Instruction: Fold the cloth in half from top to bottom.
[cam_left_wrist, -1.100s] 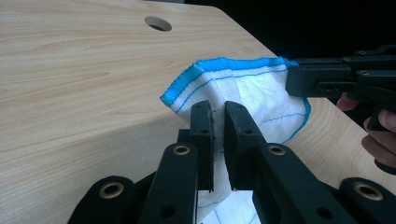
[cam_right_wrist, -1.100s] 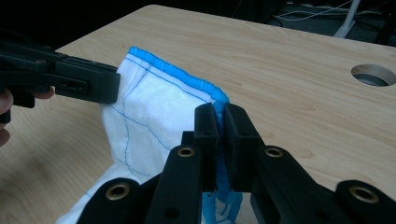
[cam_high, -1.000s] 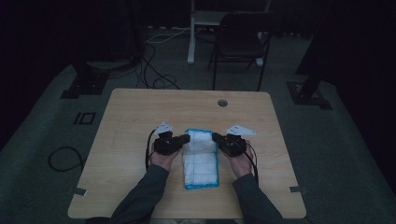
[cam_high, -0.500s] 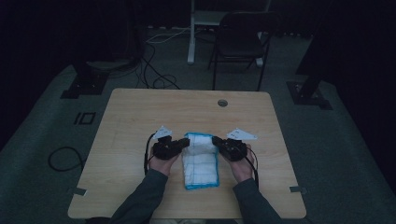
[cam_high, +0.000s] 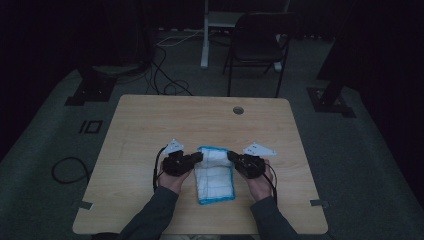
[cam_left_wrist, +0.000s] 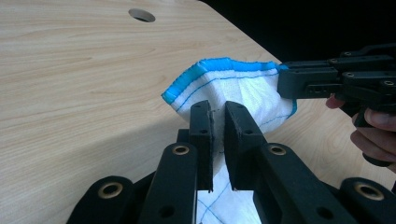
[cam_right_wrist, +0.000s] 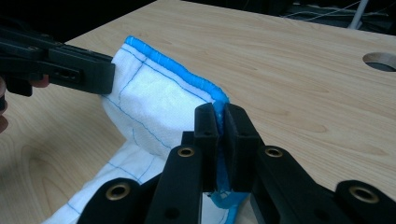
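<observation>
- White cloth (cam_high: 214, 172), blue-edged, on wooden table (cam_high: 150, 125), far edge lifted
- Left gripper (cam_left_wrist: 218, 122): jaws narrow, pinching cloth's left corner
- Right gripper (cam_right_wrist: 221, 125): jaws narrow, pinching right corner

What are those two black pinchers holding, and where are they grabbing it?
Both hold the white cloth with the blue border. The left gripper pinches its far left corner, the right gripper its far right corner, on the blue edge.
</observation>
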